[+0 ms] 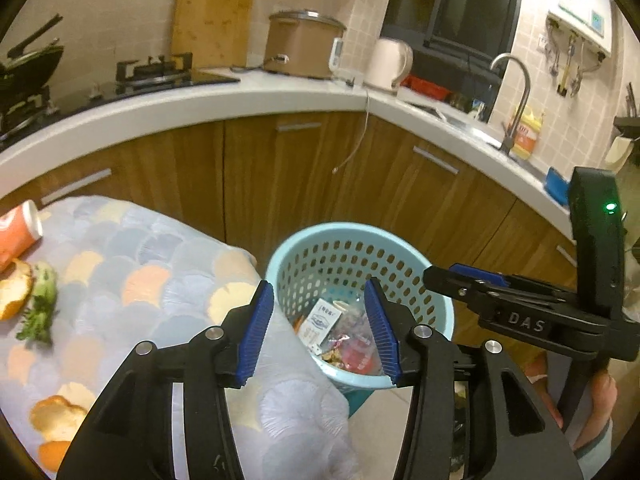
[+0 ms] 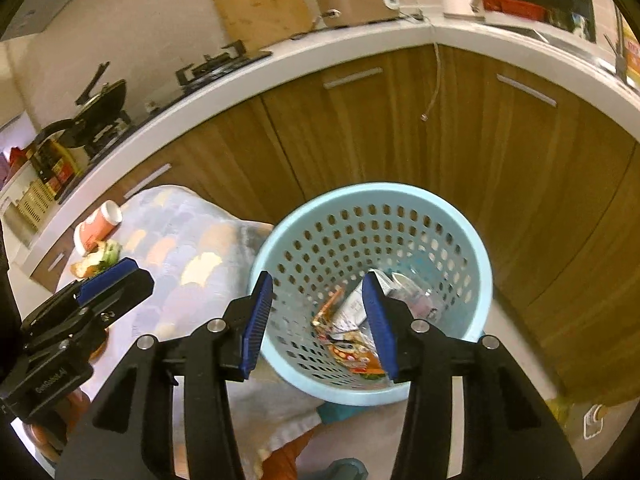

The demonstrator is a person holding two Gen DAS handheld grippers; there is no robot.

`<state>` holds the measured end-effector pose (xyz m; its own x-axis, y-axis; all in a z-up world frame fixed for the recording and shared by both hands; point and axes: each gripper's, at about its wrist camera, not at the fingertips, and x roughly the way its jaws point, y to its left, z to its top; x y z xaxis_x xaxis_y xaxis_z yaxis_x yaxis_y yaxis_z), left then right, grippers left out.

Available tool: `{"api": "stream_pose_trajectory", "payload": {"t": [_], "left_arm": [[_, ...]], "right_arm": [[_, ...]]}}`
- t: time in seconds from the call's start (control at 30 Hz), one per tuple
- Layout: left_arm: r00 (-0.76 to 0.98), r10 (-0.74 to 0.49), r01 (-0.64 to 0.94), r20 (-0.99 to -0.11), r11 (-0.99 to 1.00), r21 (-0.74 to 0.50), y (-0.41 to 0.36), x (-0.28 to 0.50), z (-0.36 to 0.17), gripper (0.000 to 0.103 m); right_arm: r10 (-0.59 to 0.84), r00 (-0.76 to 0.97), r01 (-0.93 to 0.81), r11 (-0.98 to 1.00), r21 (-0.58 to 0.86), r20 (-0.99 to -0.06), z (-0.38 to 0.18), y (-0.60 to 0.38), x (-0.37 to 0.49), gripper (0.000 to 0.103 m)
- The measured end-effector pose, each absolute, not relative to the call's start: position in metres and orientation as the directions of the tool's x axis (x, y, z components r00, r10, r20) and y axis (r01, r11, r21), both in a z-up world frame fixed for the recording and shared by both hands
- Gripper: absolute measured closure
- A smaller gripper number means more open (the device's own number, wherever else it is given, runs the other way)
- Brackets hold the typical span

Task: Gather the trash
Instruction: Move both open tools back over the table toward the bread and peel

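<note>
A light blue perforated basket (image 1: 280, 258) (image 2: 476, 256) stands on the floor beside the table and holds wrappers and a white carton (image 1: 322, 318) (image 2: 352, 308). My left gripper (image 1: 320, 328) hovers open above the basket's near rim with nothing between its blue pads. My right gripper (image 2: 318, 322) is open and empty too, right over the basket. Each gripper shows in the other's view: the right gripper (image 1: 476, 276) at the right, the left gripper (image 2: 108, 276) at the left. On the patterned tablecloth (image 1: 132, 264) lie orange peels (image 1: 16, 292), a green vegetable scrap (image 1: 42, 304) and a tipped orange cup (image 1: 18, 236) (image 2: 98, 226).
Wooden cabinets (image 1: 280, 168) and a white counter (image 1: 224, 100) curve behind the basket. On the counter are a stove, a brown cooker (image 1: 304, 44), a white kettle (image 1: 390, 62) and a sink tap (image 1: 516, 96). A person's hand (image 1: 600, 396) grips the right tool.
</note>
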<state>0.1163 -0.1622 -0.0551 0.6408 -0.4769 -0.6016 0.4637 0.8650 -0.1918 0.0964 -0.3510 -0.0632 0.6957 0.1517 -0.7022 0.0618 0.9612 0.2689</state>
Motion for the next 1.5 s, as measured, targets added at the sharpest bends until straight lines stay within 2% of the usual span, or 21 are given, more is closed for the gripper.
{"api": "stream_pose_trajectory", "payload": {"t": [0.1, 0.23, 0.47, 0.57, 0.8, 0.9, 0.97, 1.27, 1.3, 1.5], "left_arm": [[0.665, -0.471, 0.455, -0.580, 0.871, -0.186, -0.146, 0.109, -0.044, 0.057], [0.709, -0.443, 0.416, -0.549, 0.891, -0.182, -0.118, 0.098, -0.033, 0.047], [0.766, -0.354, 0.308, -0.536, 0.935, -0.177, -0.052, 0.084, -0.024, 0.047], [0.788, -0.303, 0.251, -0.536, 0.953, -0.170, -0.020, 0.076, -0.024, 0.043], [0.791, -0.190, 0.101, -0.581, 0.978, -0.183, 0.055, 0.066, -0.041, 0.040], [0.776, -0.178, 0.075, -0.605, 0.979, -0.192, 0.081, 0.061, -0.049, 0.032], [0.773, -0.154, 0.051, -0.615, 0.982, -0.182, 0.096, 0.059, -0.056, 0.030], [0.750, -0.125, -0.019, -0.650, 0.977, -0.210, 0.134, 0.063, -0.080, 0.030], [0.750, -0.128, -0.018, -0.649, 0.977, -0.213, 0.135, 0.063, -0.080, 0.030], [0.724, -0.194, 0.008, -0.662, 0.962, -0.274, 0.137, 0.067, -0.092, 0.029]], "right_arm": [[0.161, 0.708, 0.023, 0.968, 0.250, -0.687, -0.055, -0.334, 0.096, 0.057], [0.180, 0.711, -0.031, 0.974, 0.225, -0.680, -0.047, -0.307, 0.099, 0.054], [0.245, 0.701, -0.144, 0.969, 0.203, -0.670, -0.047, -0.249, 0.107, 0.052], [0.275, 0.693, -0.189, 0.961, 0.200, -0.667, -0.051, -0.222, 0.111, 0.052], [0.328, 0.671, -0.273, 0.943, 0.191, -0.665, -0.076, -0.158, 0.121, 0.052], [0.337, 0.651, -0.304, 0.937, 0.174, -0.680, -0.086, -0.134, 0.125, 0.052], [0.324, 0.653, -0.313, 0.939, 0.145, -0.684, -0.090, -0.121, 0.127, 0.052], [0.278, 0.701, -0.270, 0.956, 0.117, -0.657, -0.100, -0.120, 0.126, 0.047], [0.277, 0.709, -0.269, 0.956, 0.114, -0.649, -0.099, -0.120, 0.125, 0.044], [0.285, 0.710, -0.284, 0.953, 0.109, -0.644, -0.100, -0.119, 0.123, 0.039]]}}
